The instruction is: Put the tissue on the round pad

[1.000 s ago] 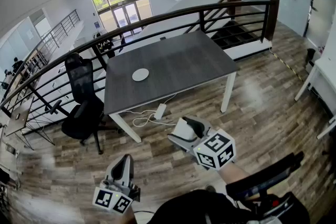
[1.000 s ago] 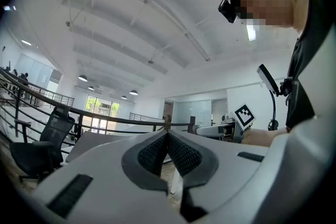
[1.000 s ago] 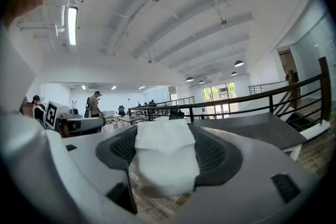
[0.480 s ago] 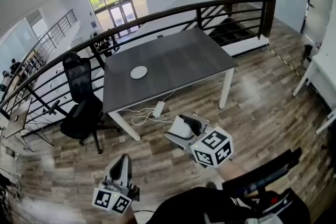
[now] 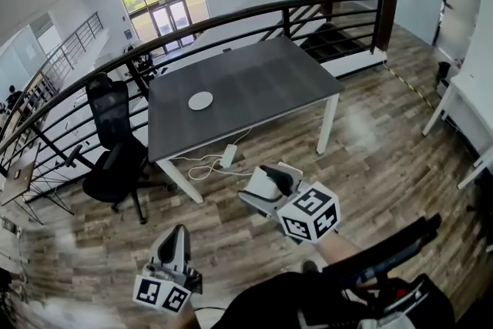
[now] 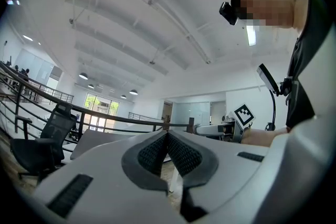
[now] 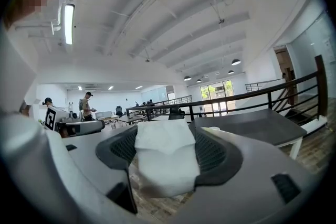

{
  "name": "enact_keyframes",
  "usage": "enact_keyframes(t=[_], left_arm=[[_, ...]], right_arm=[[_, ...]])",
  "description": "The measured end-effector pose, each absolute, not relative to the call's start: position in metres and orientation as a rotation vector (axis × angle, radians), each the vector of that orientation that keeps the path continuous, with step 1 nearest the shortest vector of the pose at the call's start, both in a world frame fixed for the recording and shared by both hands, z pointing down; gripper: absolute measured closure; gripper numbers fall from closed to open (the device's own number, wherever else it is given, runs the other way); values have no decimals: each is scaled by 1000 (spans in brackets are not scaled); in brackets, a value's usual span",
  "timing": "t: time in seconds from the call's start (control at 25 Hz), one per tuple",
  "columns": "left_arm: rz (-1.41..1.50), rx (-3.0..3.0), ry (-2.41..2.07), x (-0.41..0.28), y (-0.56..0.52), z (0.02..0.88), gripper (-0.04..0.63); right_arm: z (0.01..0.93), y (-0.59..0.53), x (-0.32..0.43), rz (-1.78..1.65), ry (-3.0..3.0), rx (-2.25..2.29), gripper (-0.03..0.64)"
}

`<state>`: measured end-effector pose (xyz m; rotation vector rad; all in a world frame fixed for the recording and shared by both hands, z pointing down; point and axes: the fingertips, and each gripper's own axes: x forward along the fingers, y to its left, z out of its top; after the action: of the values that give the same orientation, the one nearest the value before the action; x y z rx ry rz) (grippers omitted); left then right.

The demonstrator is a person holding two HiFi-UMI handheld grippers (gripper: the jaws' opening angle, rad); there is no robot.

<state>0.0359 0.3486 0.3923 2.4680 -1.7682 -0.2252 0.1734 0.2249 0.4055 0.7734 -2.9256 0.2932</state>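
Your right gripper [image 7: 166,131] has its jaws clamped on the folded white tissue [image 7: 167,165]. Your left gripper [image 6: 168,139] has its jaws pressed together with nothing between them. Both hang over the wood floor [image 5: 370,158], well apart from the dark bench [image 5: 269,85], where the round pad [image 5: 200,100] lies.

Grey table [image 5: 266,81], wood floor [image 5: 385,158] (black railing [image 5: 383,15])

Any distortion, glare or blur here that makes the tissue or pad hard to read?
Head view: fisheye bends the railing; pale glare on the floor; round pad small but crisp. Right gripper view: dark circular vignette; tissue between the jaws bright, slightly soft. Left gripper view: same vignette; shut jaws loom large, room behind clear.
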Motion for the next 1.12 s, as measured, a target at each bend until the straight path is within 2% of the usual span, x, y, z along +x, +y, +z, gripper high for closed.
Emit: enact_keyframes(t=[0.6, 1.12], left_arm=[[-253, 2464, -1701, -10, 365, 410, 592], [-183, 2370, -1853, -31, 312, 406, 592]], right_arm=[[408, 250, 134, 267, -2911, 807, 284], [408, 175, 105, 283, -2961, 683, 284]])
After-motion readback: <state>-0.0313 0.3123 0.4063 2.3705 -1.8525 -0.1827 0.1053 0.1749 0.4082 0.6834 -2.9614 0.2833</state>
